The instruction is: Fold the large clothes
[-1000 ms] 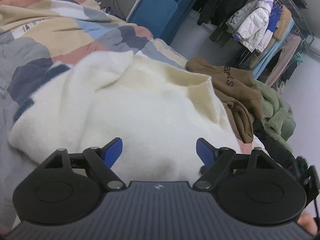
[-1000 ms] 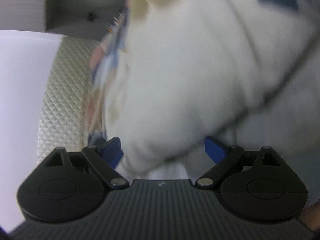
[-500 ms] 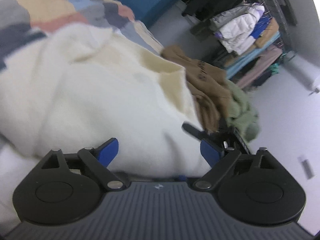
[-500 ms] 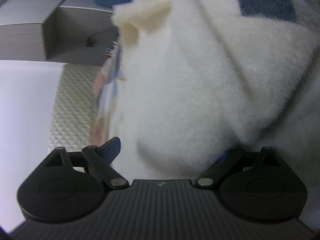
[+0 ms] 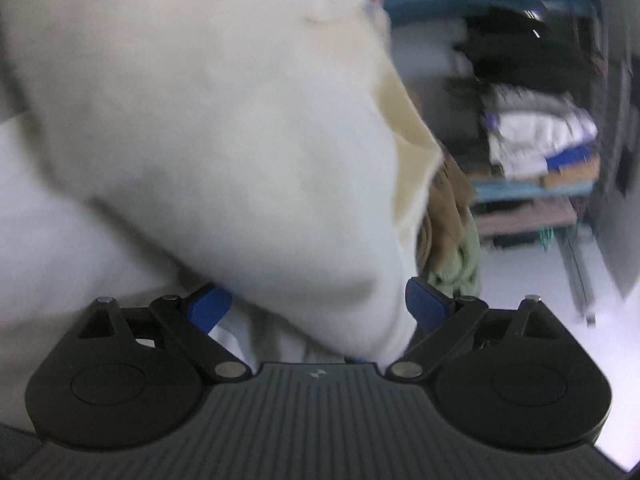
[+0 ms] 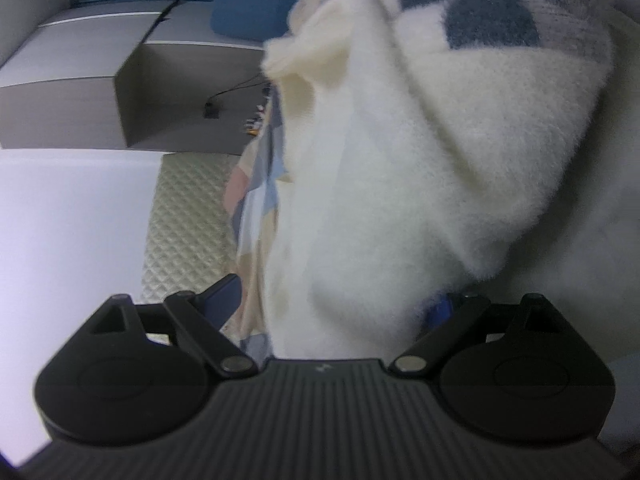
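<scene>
A big fluffy cream sweater lies bunched on the bed and fills most of both views. My left gripper is pushed low against its folded edge. Its jaws are opening, and the rounded fold of cloth sits between the blue pads without being pinched. In the right wrist view the sweater shows dark blue patches near the top. My right gripper stands wide open around a hanging lobe of it. The fleece half hides that gripper's right pad.
A brown hoodie and a green garment lie just beyond the sweater. A rack of hanging clothes stands behind them. A patchwork bedspread, a quilted mat, a grey cabinet and a blue cushion are on the left.
The left gripper has rolled and dropped down to the sweater's edge, and its jaws have spread a little. The right gripper has edged in, so the fleece now covers its right pad.
</scene>
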The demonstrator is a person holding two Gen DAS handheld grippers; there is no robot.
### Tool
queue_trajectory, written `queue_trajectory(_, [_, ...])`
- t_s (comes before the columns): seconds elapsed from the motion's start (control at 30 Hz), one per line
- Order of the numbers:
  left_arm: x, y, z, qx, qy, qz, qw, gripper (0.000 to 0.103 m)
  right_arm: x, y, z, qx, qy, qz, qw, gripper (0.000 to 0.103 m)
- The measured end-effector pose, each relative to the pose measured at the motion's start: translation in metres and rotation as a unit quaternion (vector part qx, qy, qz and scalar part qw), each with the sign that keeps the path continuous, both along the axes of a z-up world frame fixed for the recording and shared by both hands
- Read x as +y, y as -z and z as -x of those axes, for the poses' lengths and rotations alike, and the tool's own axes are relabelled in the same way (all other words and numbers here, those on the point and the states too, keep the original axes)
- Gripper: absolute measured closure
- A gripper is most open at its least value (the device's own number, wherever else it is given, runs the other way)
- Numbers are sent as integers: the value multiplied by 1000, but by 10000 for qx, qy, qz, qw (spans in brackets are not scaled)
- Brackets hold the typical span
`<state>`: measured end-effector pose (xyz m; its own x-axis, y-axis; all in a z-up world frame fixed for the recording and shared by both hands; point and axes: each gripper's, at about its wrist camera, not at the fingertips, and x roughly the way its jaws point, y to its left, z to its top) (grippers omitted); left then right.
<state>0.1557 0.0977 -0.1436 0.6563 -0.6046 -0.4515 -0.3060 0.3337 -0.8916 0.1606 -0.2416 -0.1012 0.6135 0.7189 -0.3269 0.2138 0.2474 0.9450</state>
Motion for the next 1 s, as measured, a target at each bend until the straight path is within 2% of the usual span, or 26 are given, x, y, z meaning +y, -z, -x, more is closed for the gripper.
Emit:
queue_trajectory(0.13, [6, 3, -1, 27, -267, 169, 9995, 7, -2, 4, -1, 152, 55, 13, 9999, 9])
queue_trajectory(0.23, [5, -1, -2, -22, -409, -1, 9992, 8, -6, 5, -1, 220, 115, -21, 9997, 10])
queue_trajectory(0.67, [20, -5, 3, 49, -901, -183, 9958, 9, -22, 21, 9, 713, 529, 294, 9956, 10])
queue_trajectory(0.8, [29, -9, 12, 15, -1300, -304, 9910, 11, -26, 19, 9, 689, 599, 497, 9946, 10])
queue_trajectory(0.87, [34, -11, 13, 28, -1468, -371, 9885, 15, -24, 15, 9, 597, 565, 705, 9941, 17])
queue_trajectory(1.0, [36, -11, 11, 127, -1564, -432, 9867, 16, -21, 16, 7, 586, 518, 855, 9933, 22])
